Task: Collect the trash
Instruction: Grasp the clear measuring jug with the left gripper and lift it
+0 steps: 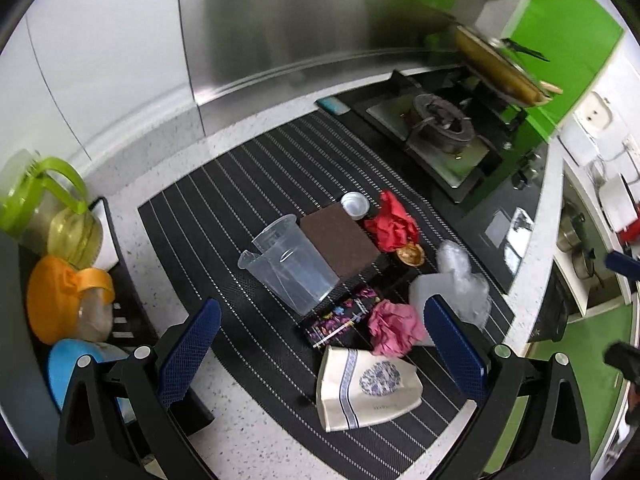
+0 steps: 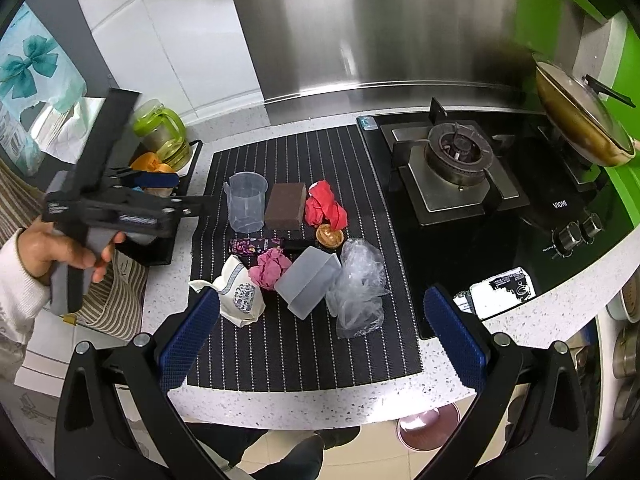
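Observation:
Trash lies on a black striped mat (image 2: pixel 304 344): a crumpled pink paper (image 2: pixel 269 267), a crumpled red paper (image 2: pixel 325 206), a clear plastic bag (image 2: pixel 358 286), a white printed paper bag (image 2: pixel 240 300), a dark snack wrapper (image 2: pixel 254 246) and a small brown foil cup (image 2: pixel 329 236). From the left wrist view the pink paper (image 1: pixel 394 328), paper bag (image 1: pixel 366 392) and wrapper (image 1: pixel 340 318) lie between my open left gripper (image 1: pixel 322 340) fingers, well below them. My right gripper (image 2: pixel 322 334) hovers open over the mat's front. A hand holds the left gripper (image 2: pixel 156 184) at the left.
A clear measuring jug (image 2: pixel 246 200), a brown block (image 2: pixel 286 206) and a translucent box (image 2: pixel 308 286) share the mat. A gas stove (image 2: pixel 456 168) and pan (image 2: pixel 580 120) stand to the right. Jars sit in a rack (image 1: pixel 120 264) at the left. A pink bin (image 2: pixel 428 426) stands on the floor.

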Demonstrator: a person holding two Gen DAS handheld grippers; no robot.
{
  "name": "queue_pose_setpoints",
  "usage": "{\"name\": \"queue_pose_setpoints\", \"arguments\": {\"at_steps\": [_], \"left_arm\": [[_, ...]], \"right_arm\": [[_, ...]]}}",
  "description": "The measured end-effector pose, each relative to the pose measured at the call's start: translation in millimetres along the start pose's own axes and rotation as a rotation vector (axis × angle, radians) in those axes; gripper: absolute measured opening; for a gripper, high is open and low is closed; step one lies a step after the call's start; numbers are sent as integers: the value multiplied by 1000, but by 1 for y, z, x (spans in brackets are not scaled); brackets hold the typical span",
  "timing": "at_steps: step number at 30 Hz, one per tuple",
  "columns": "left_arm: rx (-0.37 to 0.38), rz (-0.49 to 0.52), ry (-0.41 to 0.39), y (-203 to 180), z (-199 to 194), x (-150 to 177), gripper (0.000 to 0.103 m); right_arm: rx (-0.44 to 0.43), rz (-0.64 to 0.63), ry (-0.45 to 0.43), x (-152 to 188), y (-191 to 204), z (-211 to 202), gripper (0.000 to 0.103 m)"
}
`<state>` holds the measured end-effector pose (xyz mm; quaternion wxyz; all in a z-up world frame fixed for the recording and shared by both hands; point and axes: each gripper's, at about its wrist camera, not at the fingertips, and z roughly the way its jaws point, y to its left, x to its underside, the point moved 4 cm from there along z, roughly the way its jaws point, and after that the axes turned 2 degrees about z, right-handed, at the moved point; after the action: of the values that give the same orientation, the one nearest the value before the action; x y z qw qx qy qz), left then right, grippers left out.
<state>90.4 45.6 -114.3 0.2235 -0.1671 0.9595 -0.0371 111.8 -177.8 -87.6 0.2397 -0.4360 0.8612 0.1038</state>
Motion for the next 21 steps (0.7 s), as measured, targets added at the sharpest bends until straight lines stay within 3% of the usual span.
{"name": "queue_pose_setpoints", "arguments": {"at_steps": [13, 21], "left_arm": [[-2, -223, 131, 31, 66, -8, 97], [25, -312, 155, 40, 86, -8, 97]], "right_arm": [[-4, 11, 33, -1, -11, 11, 100], [-3, 18, 45, -1, -15, 14, 100]]}}
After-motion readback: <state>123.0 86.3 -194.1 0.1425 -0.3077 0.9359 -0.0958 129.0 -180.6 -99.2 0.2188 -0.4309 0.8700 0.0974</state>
